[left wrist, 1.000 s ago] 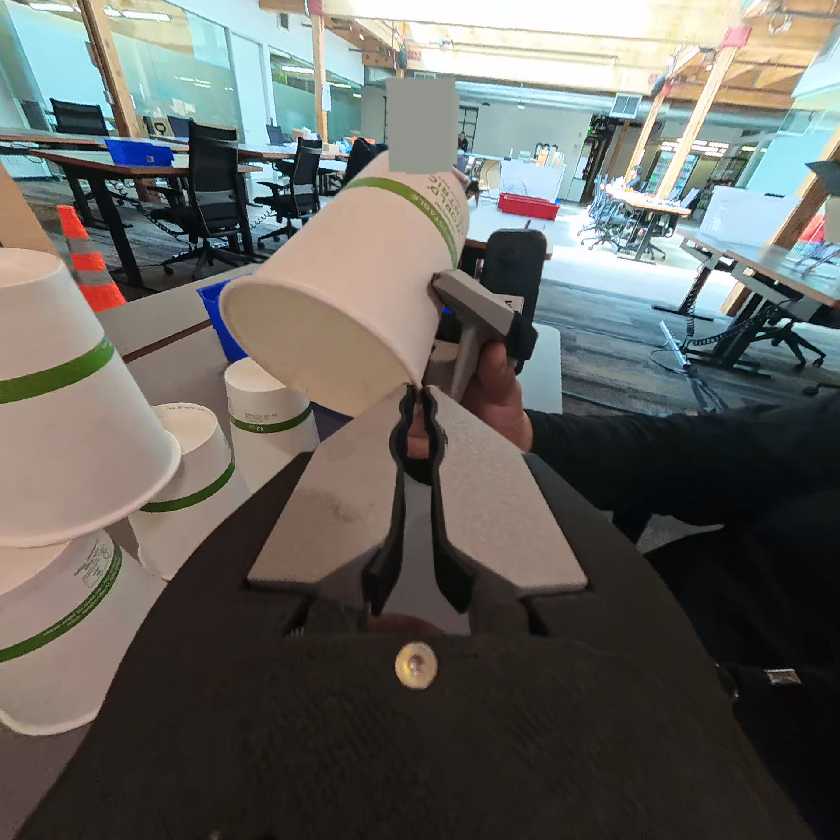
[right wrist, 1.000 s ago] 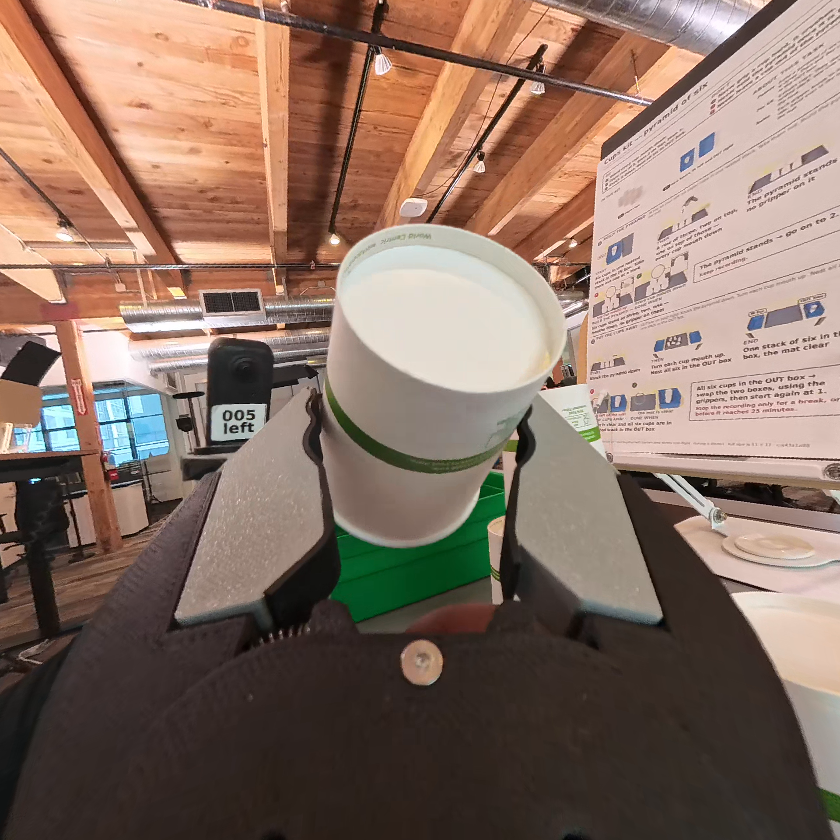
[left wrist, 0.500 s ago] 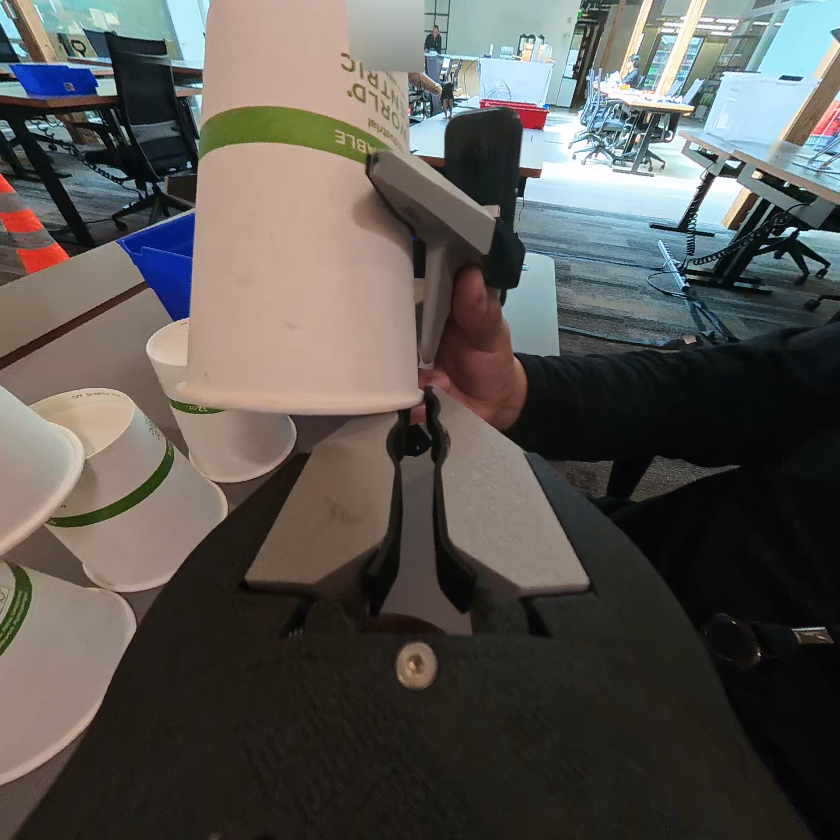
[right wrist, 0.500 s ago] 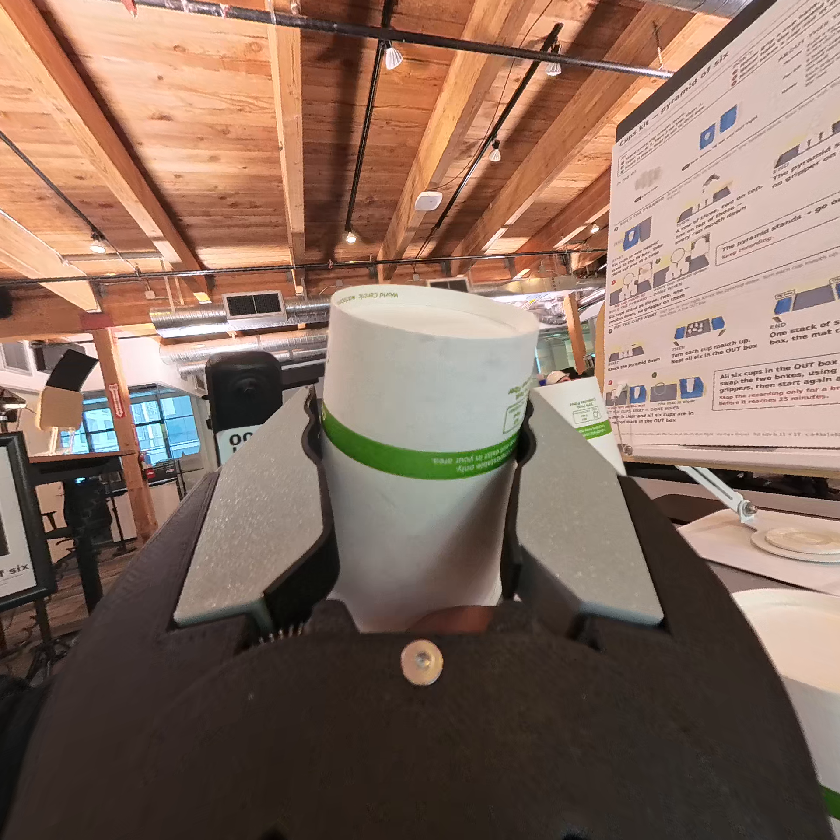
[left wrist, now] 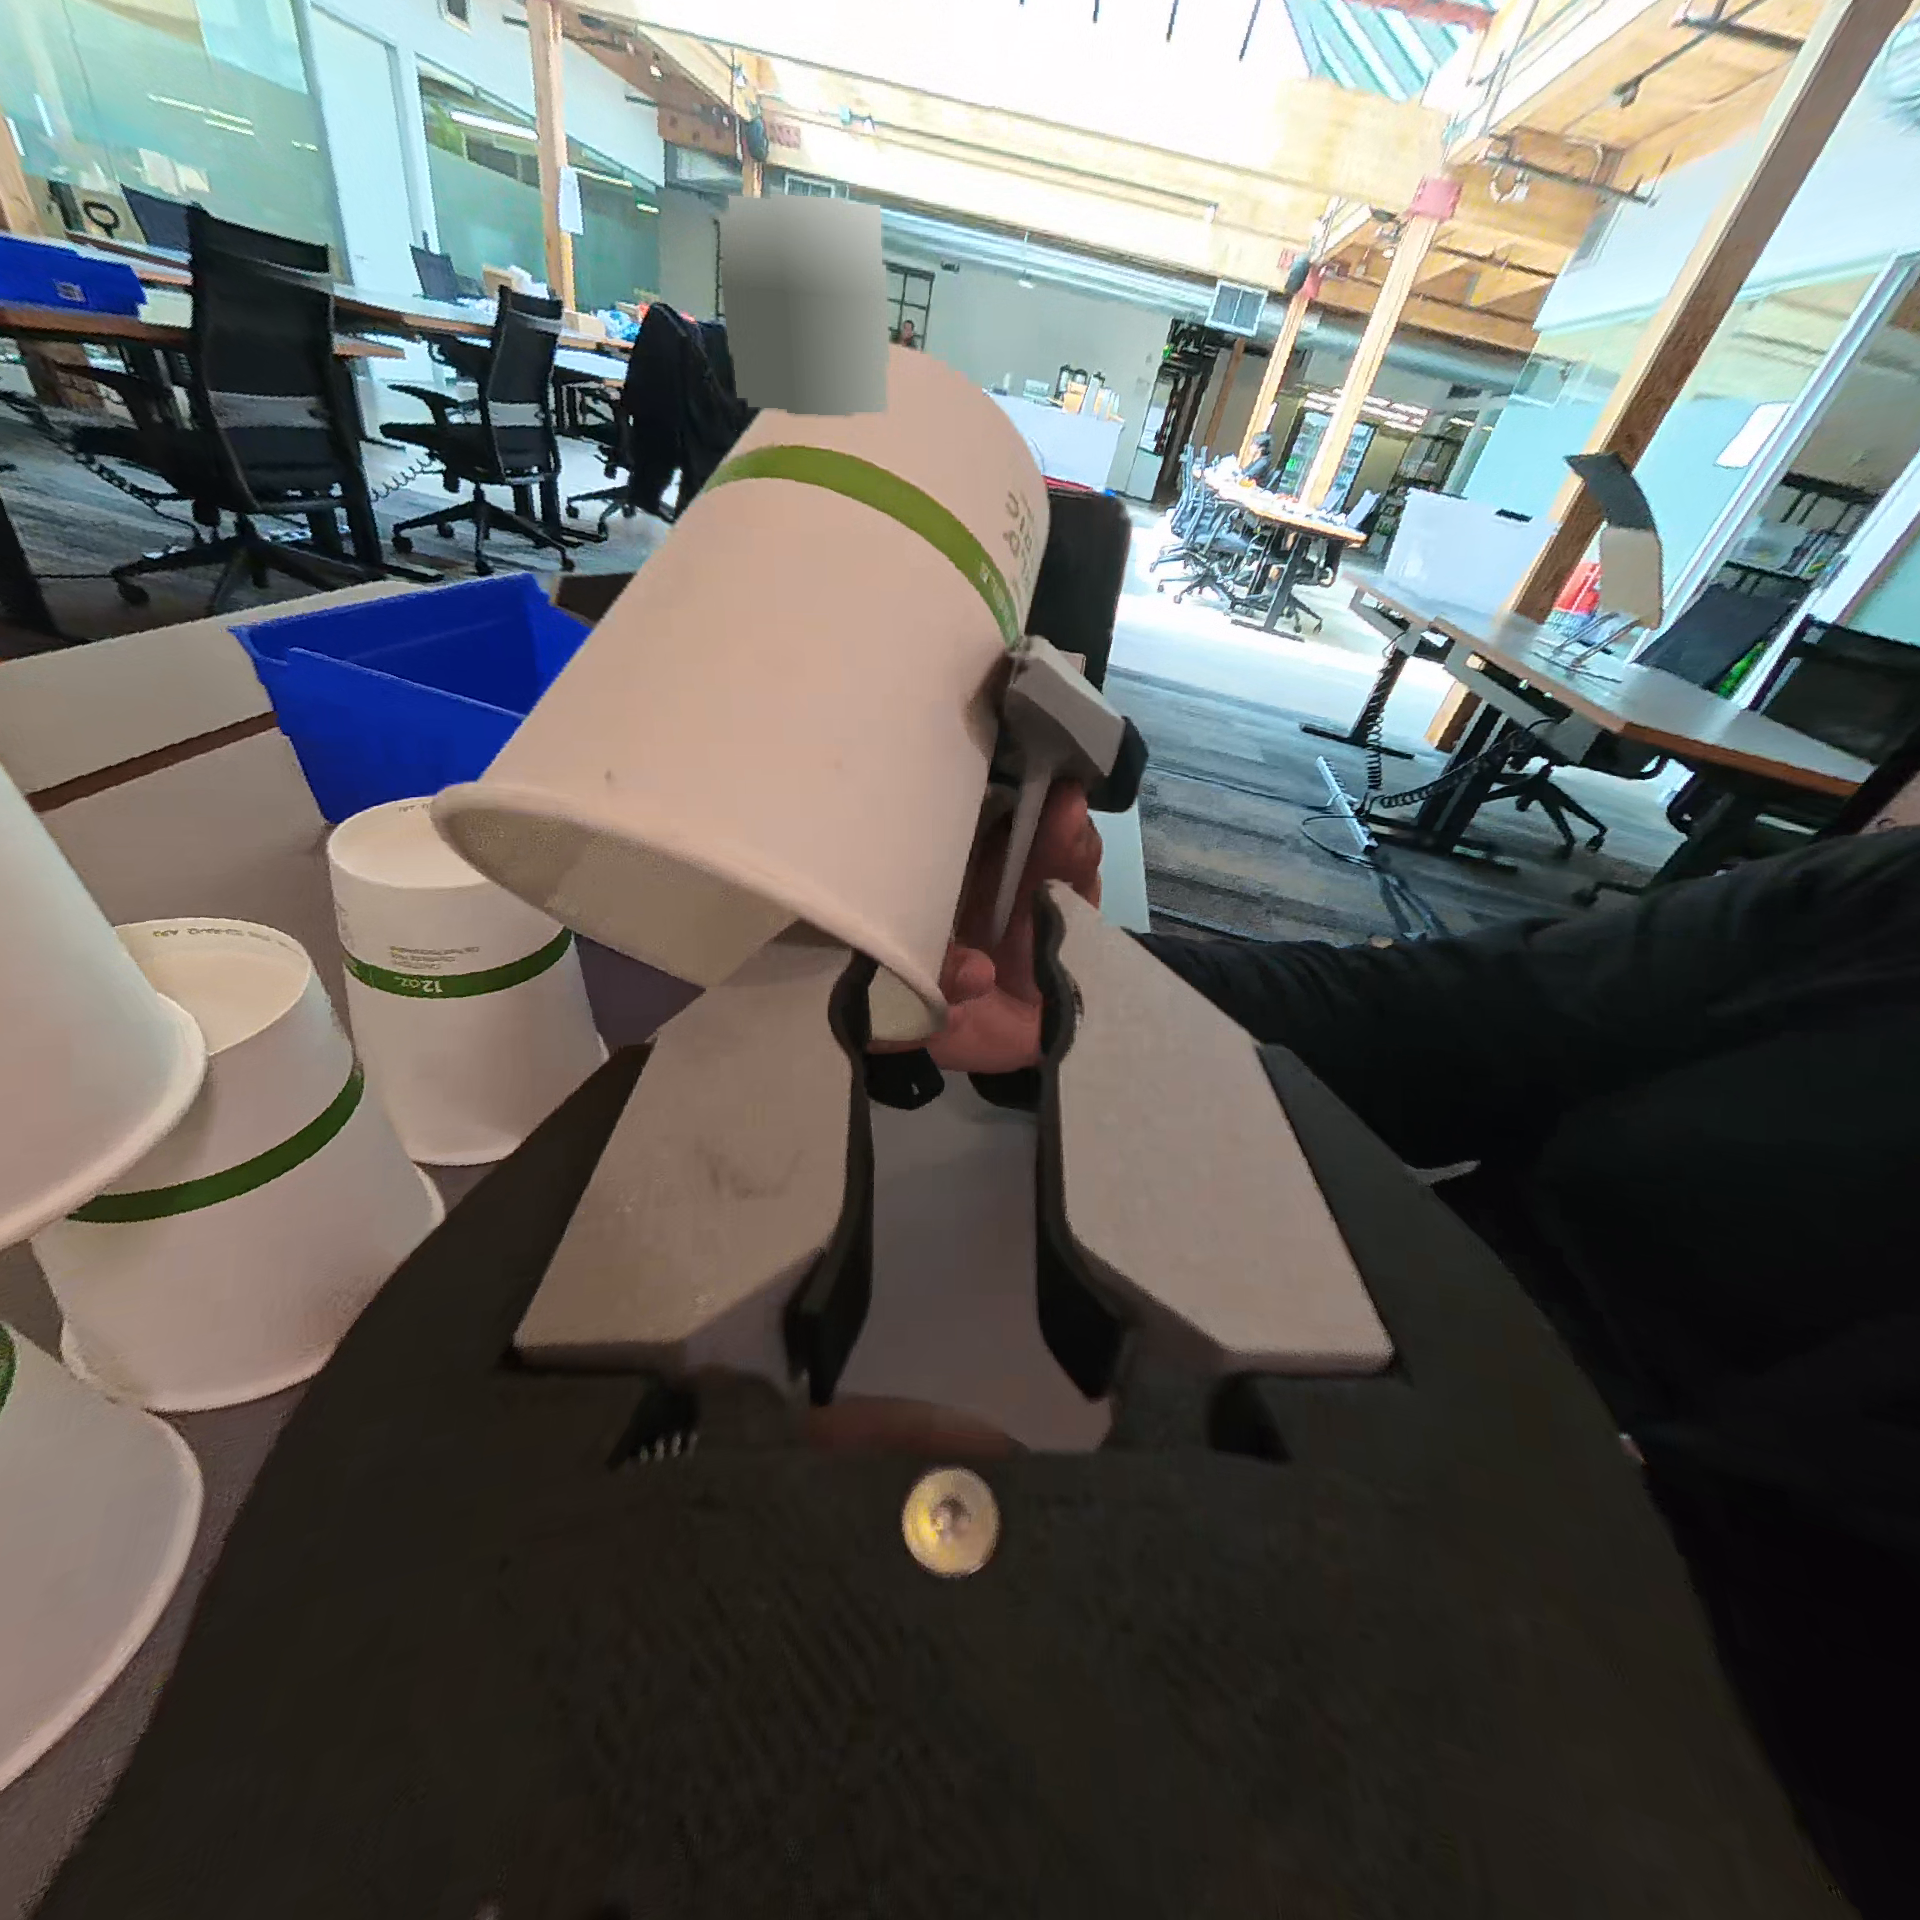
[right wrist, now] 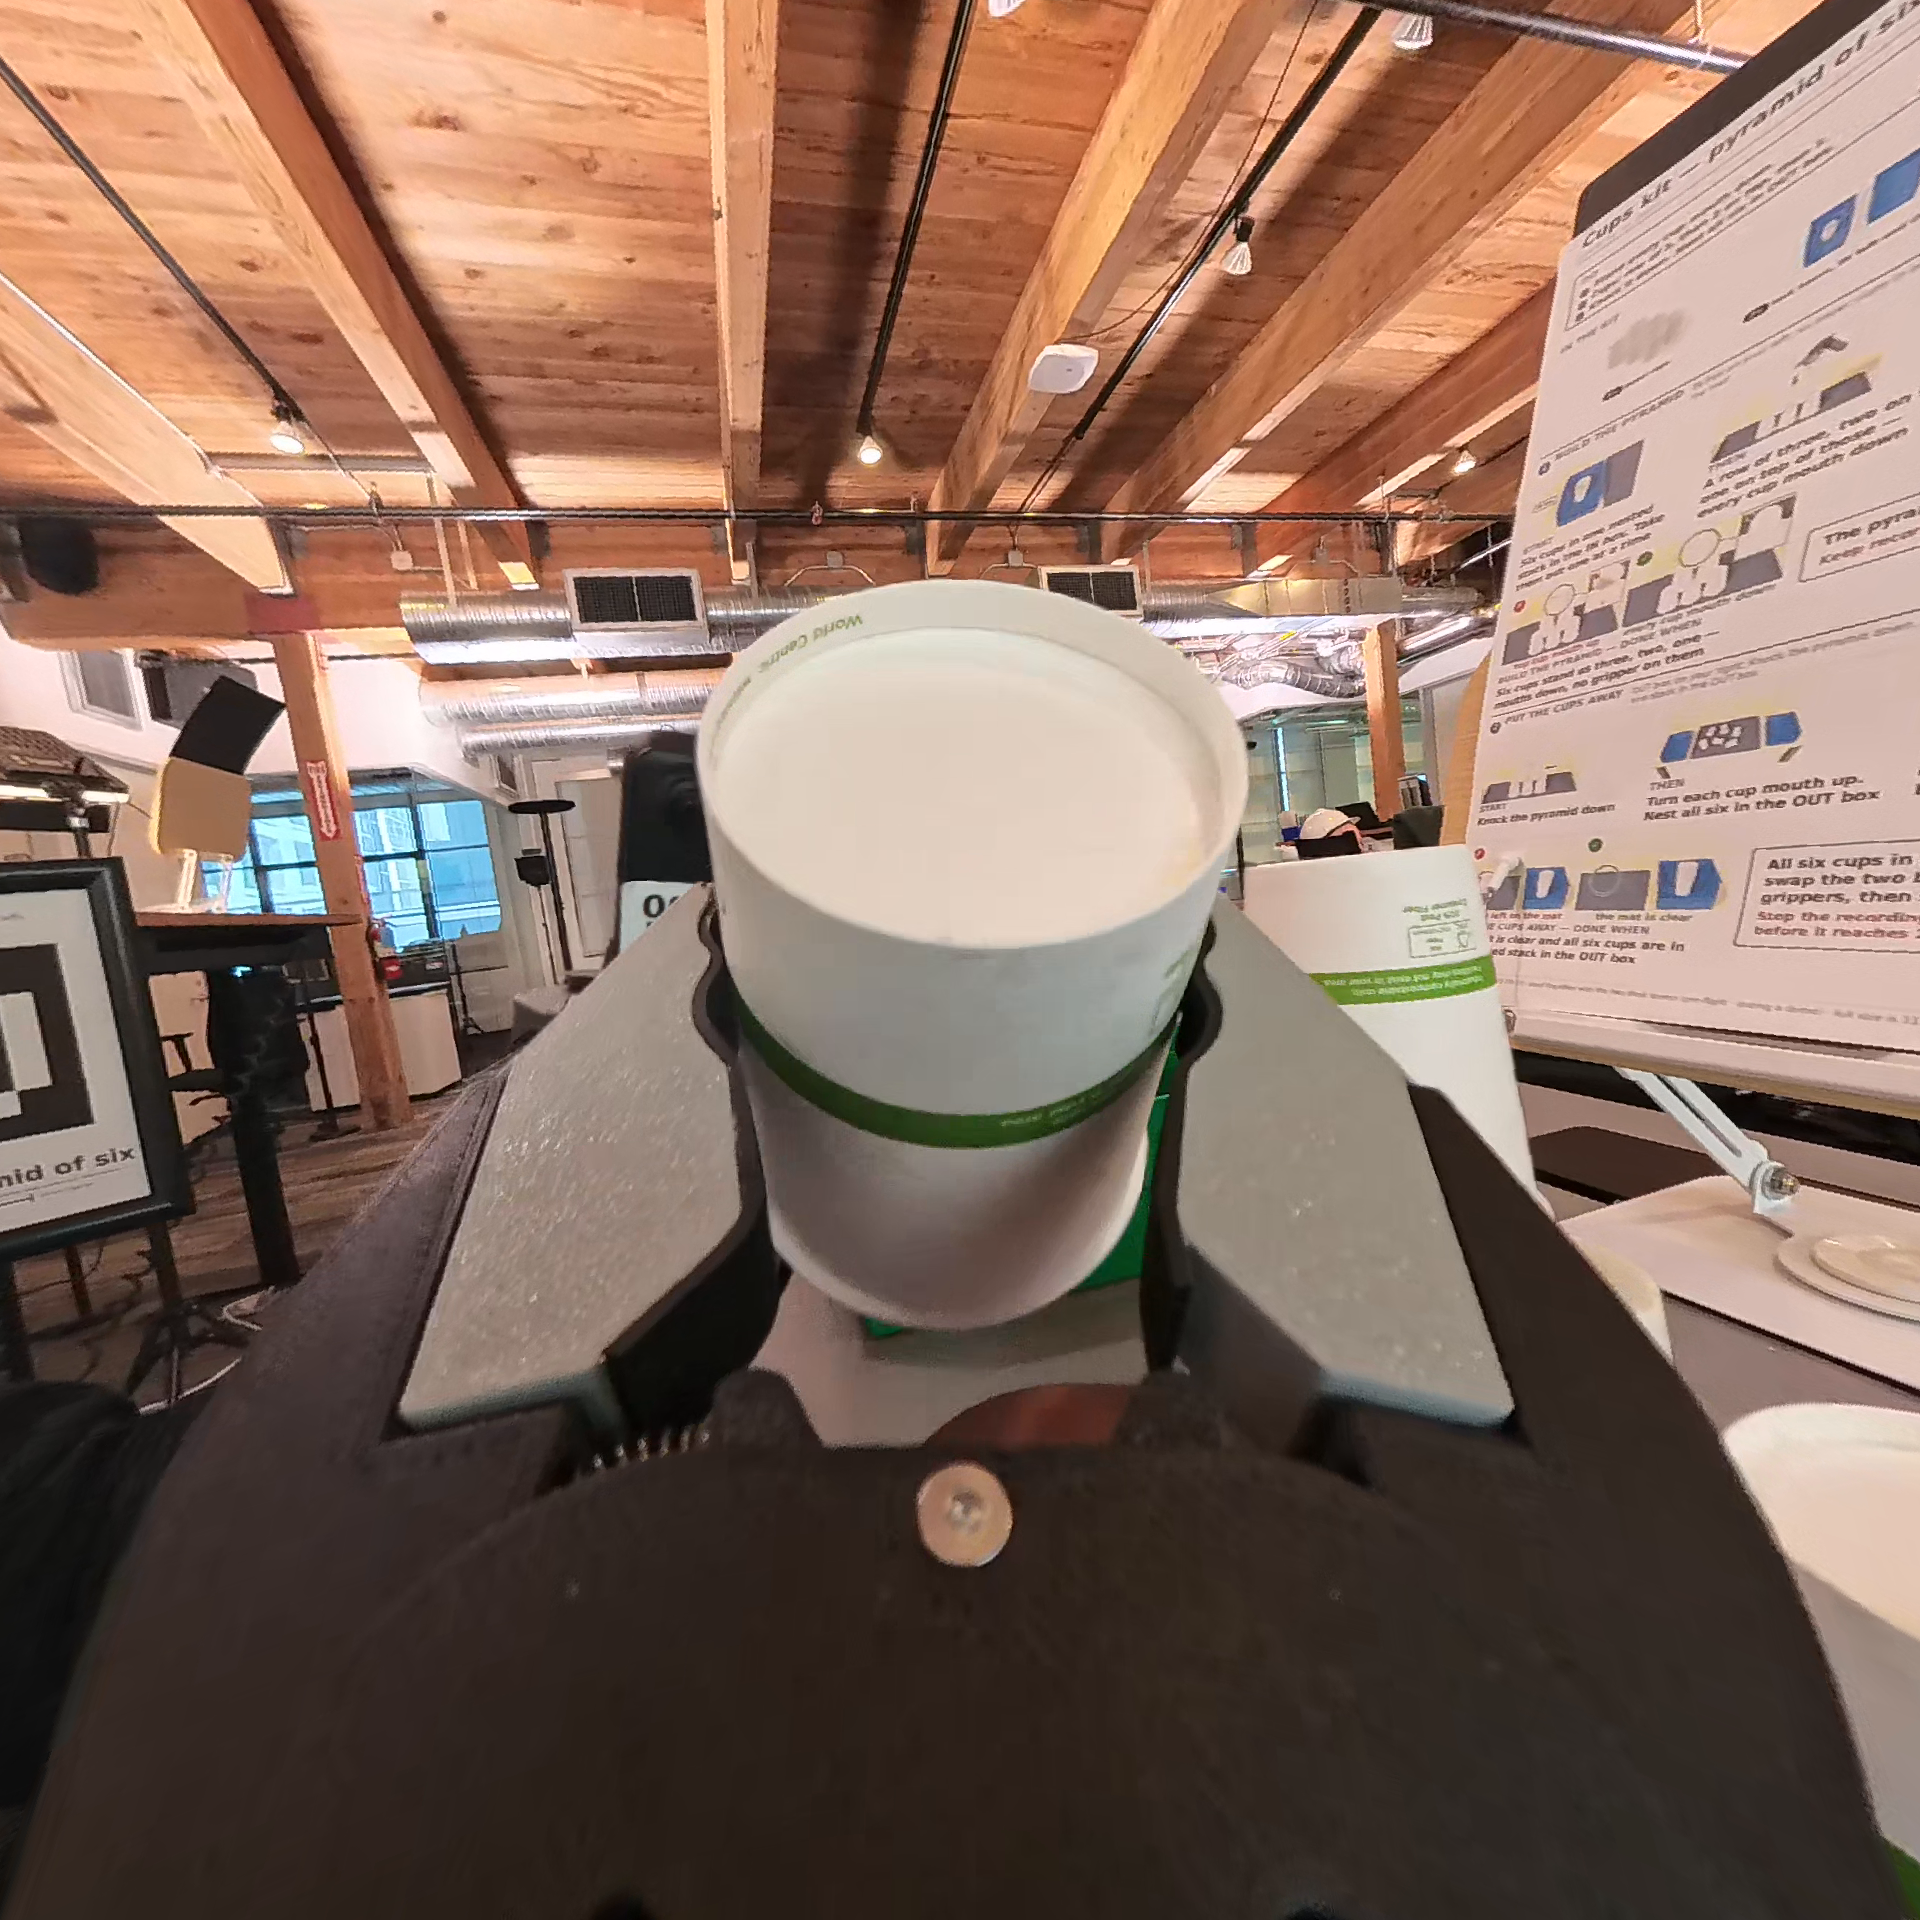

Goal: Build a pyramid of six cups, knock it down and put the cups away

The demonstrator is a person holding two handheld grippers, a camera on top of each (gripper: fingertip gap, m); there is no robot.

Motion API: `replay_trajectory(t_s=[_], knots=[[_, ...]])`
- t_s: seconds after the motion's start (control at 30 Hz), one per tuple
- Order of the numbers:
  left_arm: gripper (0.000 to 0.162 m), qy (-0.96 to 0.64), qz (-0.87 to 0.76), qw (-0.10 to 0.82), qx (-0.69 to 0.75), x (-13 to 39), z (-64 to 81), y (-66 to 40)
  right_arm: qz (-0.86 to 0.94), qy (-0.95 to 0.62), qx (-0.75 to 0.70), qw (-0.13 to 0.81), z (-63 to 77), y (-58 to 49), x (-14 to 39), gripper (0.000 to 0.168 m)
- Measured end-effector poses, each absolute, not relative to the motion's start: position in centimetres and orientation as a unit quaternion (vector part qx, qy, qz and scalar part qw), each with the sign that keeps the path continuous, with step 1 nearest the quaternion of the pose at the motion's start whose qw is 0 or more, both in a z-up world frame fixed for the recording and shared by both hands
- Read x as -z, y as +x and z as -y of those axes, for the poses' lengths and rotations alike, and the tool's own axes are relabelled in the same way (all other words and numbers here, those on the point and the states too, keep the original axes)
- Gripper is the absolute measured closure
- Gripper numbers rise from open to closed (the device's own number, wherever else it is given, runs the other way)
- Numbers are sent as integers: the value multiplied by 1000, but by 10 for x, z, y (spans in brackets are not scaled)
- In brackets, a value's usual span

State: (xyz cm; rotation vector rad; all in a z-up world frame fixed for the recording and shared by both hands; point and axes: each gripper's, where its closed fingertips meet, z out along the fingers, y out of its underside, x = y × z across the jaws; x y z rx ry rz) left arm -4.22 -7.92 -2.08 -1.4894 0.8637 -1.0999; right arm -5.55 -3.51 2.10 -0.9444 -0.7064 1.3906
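My right gripper (right wrist: 961,987) is shut on a white paper cup with a green band (right wrist: 966,831), its closed base turned up toward the camera. In the left wrist view this cup (left wrist: 769,727) hangs tilted, mouth down and to the left, held by the right gripper (left wrist: 1049,717) and a hand. My left gripper (left wrist: 951,997) is open, and the lower edge of the cup's rim sits between its fingertips. Two more cups (left wrist: 457,997) (left wrist: 218,1195) stand mouth down on the table. At the left edge another cup (left wrist: 62,997) rests on top of lower ones.
A blue bin (left wrist: 416,686) stands behind the cups. In the right wrist view a green bin (right wrist: 1127,1236) shows behind the held cup, another cup (right wrist: 1403,987) to its right, and an instruction board (right wrist: 1714,675) on a stand. A dark sleeve (left wrist: 1507,1039) crosses from the right. Left tips to right tips: about 6 cm.
My left gripper has opened from shut. The held cup has tipped from upright to slanted, and its rim now sits between the left fingertips. The right gripper keeps its hold.
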Motion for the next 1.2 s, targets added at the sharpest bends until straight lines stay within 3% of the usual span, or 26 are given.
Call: replay_trajectory(t_s=[0.03, 0.43, 0.7, 1.2], knots=[[136, -622, -359, 521, 461, 20, 79, -44, 308, -410, -601, 614, 35, -56, -21, 84], [130, -643, -344, 553, 404, 18, 66, -68, 311, -415, -606, 603, 36, -60, -17, 84], [162, -601, -356, 543, 465, 7, 79, -58, 301, -411, -635, 581, 35, -59, -17, 86], [162, -574, -304, 524, 550, 9, 71, -40, 261, -400, -626, 617, 25, -45, -24, 87]])
